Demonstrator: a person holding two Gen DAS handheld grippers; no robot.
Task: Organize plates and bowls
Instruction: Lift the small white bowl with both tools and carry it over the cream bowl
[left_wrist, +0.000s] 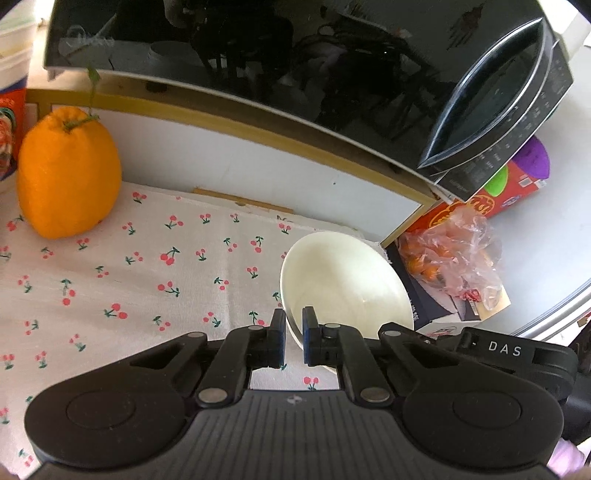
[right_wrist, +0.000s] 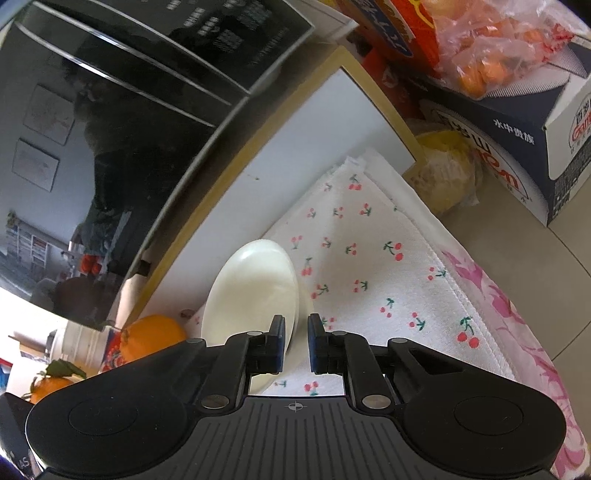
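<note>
We held the white bowl (left_wrist: 345, 280) over the right end of the cherry-print cloth (left_wrist: 147, 266), each gripper clamped on its rim: the left gripper (left_wrist: 294, 334) on one side, the right gripper (right_wrist: 296, 338) on the other. An orange (left_wrist: 68, 171) stood on the cloth's left end.

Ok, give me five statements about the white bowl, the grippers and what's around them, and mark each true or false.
1. The left gripper is shut on the rim of the glossy white ceramic bowl. True.
2. The right gripper hangs open, clear of the bowl. False: it is shut on the bowl's rim.
3. The bowl holds soup. False: it is empty.
4. A large orange citrus fruit with a stalk stands on the white cherry-print cloth. True.
5. The clear plastic bag of small oranges lies inside the bowl. False: it rests on boxes beside it.
</note>
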